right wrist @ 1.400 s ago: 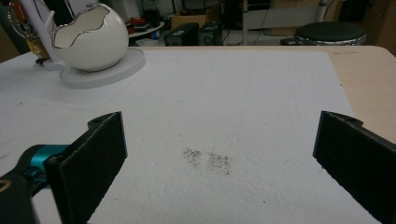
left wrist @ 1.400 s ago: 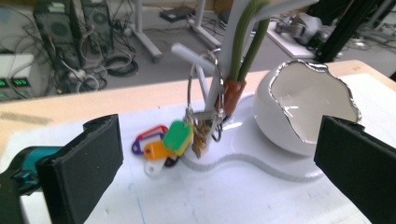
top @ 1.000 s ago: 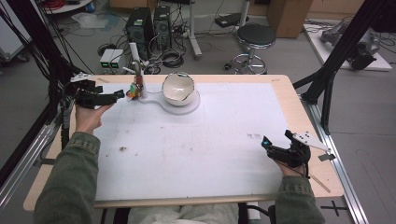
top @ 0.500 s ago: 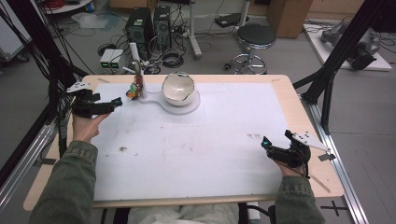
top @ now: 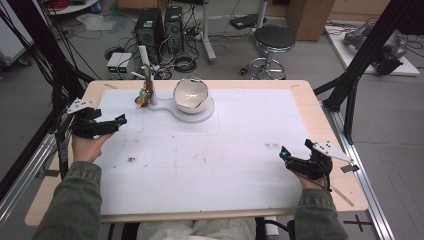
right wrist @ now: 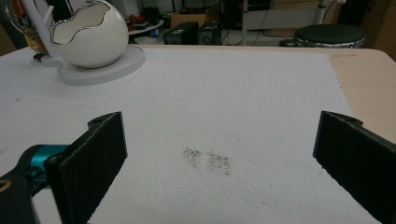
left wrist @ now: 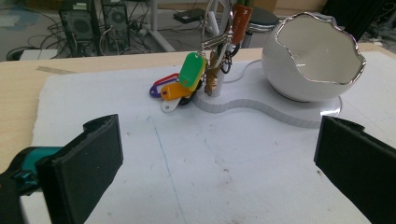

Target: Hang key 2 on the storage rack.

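A white foam mat (top: pixel 210 155) covers most of the pale wooden counter (top: pixel 325 115). At the mat's far edge, left of centre, lies a flat white figure-eight base (left wrist: pixel 261 112). A white eggshell-shaped ceramic bowl (top: pixel 190 93) sits on the base's right lobe; a thin upright post (top: pixel 148 87) rises from its left lobe. A bunch of keys with coloured plastic tags (left wrist: pixel 187 81) hangs on the post. Behind the counter, two black computer towers (top: pixel 160 25) stand on the floor at left, a round black stool (top: pixel 274 40) at right.
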